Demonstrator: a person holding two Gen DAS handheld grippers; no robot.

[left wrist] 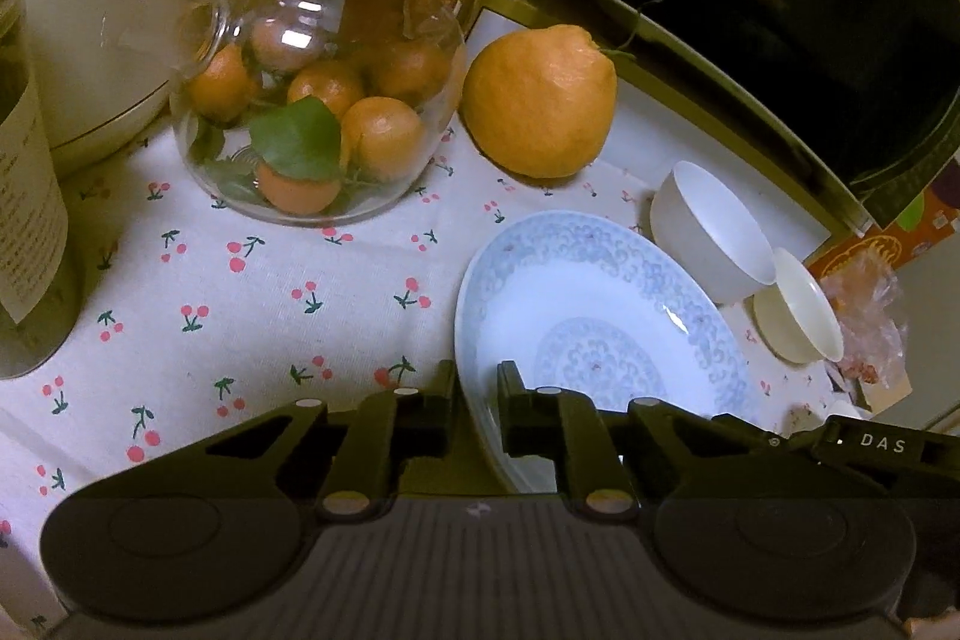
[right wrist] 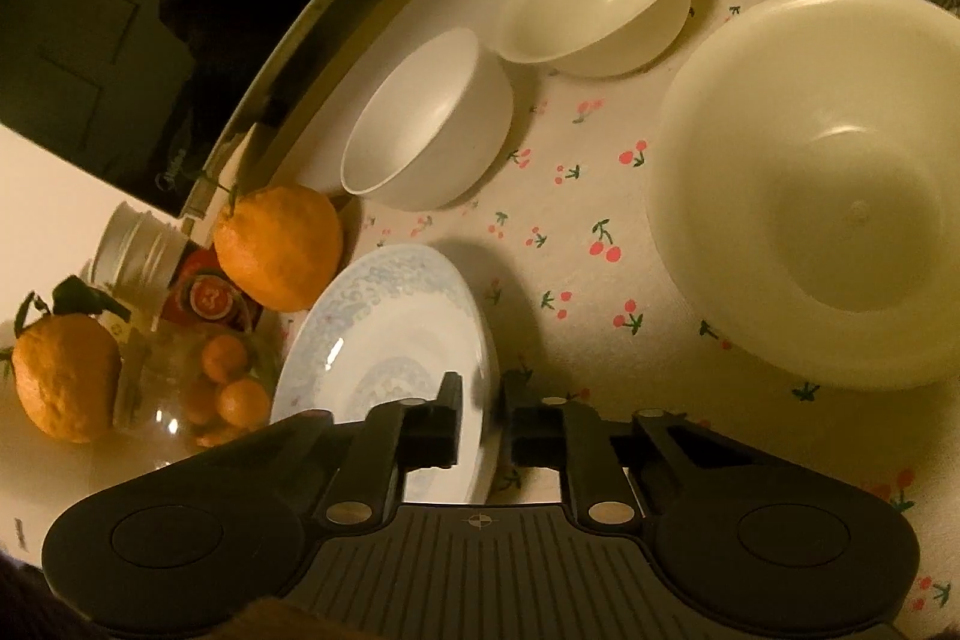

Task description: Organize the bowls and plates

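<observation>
left claw (left wrist: 477, 403): straddles the near rim of the plate (left wrist: 600, 322), one finger outside, one over the well; looks clamped on the rim, contact not fully clear.
right claw (right wrist: 483, 421): astride the plate's opposite rim, left finger over the well, right finger outside; gap is narrow, looks pinched on the rim.
plate: sits low over or on the surface (left wrist: 240, 292) between big orange (left wrist: 540, 100) and the bowls; tilted in the right view, lifted or not i cannot tell.
step: two-claw hold on the plate, probably about to move it.
how to do it well: keep both pinches even and level, lift straight, don't twist the rims against each other; steer clear of the small bowl (left wrist: 711, 232) just beside the far rim.
risk: glazed rim is slick, could slide out of a shallow pinch.
plate material: glazed ceramic, shallow, round, pale blue scroll band and centre medallion, glossy.
bowls: small white bowl, deep and smooth; cream bowl (left wrist: 798, 307) next to it, touching or nearly; large cream bowl (right wrist: 822, 184) to the right, wide, matte sheen, plastic-like.
surface: cloth with cherry print, soft weave.
jar (left wrist: 318, 100): clear glass, round, holds small oranges and leaves.
microwave (left wrist: 780, 10): dark glossy door behind the bowls.
</observation>
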